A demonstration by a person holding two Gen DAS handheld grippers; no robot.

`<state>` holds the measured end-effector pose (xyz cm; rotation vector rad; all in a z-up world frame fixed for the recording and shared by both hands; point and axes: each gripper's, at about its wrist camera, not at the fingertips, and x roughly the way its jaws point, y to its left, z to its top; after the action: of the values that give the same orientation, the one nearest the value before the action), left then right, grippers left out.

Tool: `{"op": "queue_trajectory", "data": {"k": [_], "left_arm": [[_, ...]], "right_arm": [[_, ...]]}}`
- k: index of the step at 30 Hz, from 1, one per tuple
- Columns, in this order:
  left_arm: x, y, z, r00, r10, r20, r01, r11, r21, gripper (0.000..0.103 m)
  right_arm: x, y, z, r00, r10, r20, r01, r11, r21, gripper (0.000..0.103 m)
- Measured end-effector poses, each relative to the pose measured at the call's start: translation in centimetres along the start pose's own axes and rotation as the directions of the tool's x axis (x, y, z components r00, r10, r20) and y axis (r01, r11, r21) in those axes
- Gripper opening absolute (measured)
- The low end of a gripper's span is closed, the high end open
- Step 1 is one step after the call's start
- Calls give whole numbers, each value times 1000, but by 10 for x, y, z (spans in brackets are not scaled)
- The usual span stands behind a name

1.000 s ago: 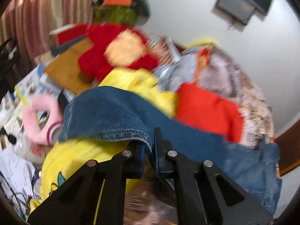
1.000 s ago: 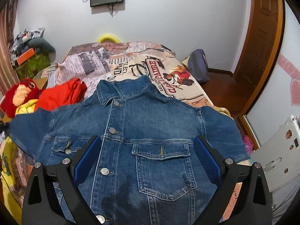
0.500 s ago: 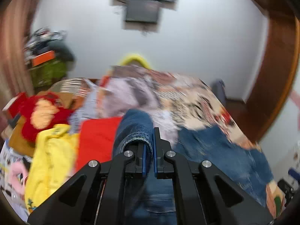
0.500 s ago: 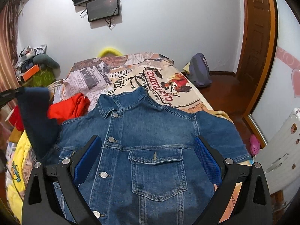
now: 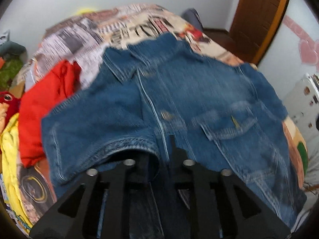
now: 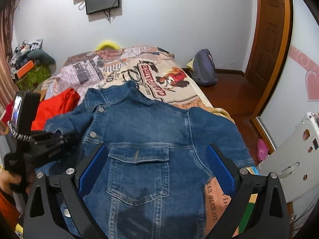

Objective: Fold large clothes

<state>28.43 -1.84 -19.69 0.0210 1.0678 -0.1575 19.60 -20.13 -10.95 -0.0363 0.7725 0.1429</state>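
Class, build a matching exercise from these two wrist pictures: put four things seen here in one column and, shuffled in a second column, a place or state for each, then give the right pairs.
Column 1
1. denim jacket
2. left gripper
3. right gripper
4. backpack

Column 2
A. on the floor beside the bed
B. open, above the jacket
C. spread front-up on the bed
D. clamped on a sleeve cuff

Pairs: 1-C, 2-D, 3-B, 4-A

jacket (image 5: pixel 199 99) motion-blurred, hem (image 6: pixel 139 219) cut off
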Motion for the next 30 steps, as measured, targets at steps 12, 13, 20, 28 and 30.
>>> {"op": "queue_trajectory", "data": {"k": [12, 13, 20, 28, 30], "left_arm": [[-85, 56, -39, 984, 76, 163, -64, 995, -77, 68], [-93, 68, -43, 978, 105, 178, -87, 991, -103, 68], [-120, 145, -74, 945, 268, 187, -214, 940, -265, 69], [-114, 200, -120, 934, 338, 115, -278, 891, -360, 69], [-109, 208, -131, 938, 332, 97, -276, 889, -366, 69]], "right_arm": [[-5, 39, 12, 1000, 25, 15, -23, 995, -101, 98], [-6, 46, 15, 999, 35, 21, -32, 992, -122, 98], [-5, 125, 31, 991, 131, 24, -115, 932, -342, 98], [35, 226, 15, 961, 237, -143, -276, 800, -532, 98], [50, 248, 7, 952, 236, -196, -307, 764, -567, 98]]}}
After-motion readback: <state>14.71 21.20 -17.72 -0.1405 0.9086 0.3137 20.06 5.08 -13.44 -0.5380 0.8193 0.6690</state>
